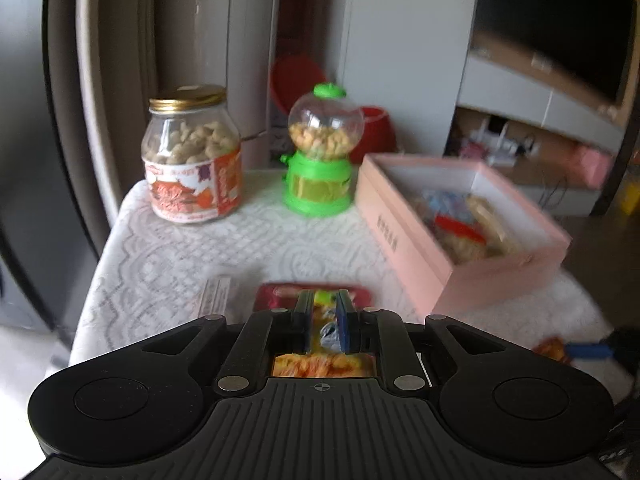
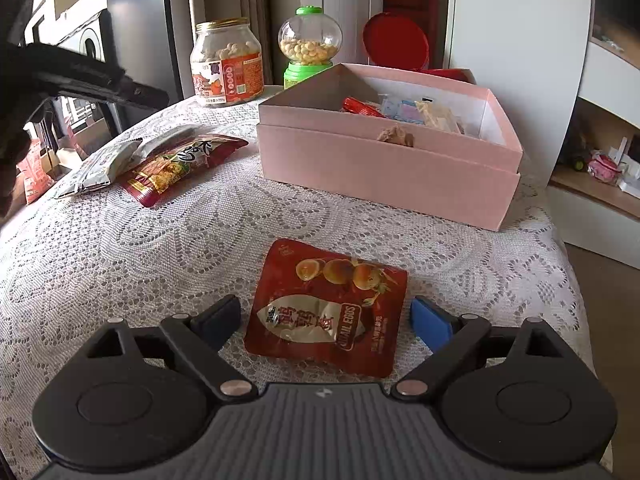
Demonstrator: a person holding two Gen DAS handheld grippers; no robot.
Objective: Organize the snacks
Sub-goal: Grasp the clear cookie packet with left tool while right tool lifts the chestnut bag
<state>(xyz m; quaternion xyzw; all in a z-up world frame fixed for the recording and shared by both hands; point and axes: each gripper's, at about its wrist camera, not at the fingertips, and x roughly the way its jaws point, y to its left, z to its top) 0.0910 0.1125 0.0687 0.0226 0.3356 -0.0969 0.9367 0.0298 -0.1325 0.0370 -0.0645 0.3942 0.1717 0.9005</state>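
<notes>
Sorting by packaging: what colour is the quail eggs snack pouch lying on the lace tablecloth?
The quail eggs snack pouch is red, clearest in the right wrist view.

1. The lace-covered table [image 2: 120, 248] lies bare in a broad stretch between the quail egg packet [image 2: 326, 308] and the two packets at the left, the red one [image 2: 180, 162] and the silver one [image 2: 100, 168]; a claw could pass there.
2. The pink box [image 2: 384, 168] blocks the right rear of the table; its top is open, so entry from above is free.
3. The glass jar [image 2: 226, 62] and the green candy dispenser [image 2: 310, 48] stand upright along the far edge, with a narrow gap between them.
4. The quail egg packet lies between the wide-spread fingers of the right claw [image 2: 326, 320], clear of both.
</notes>
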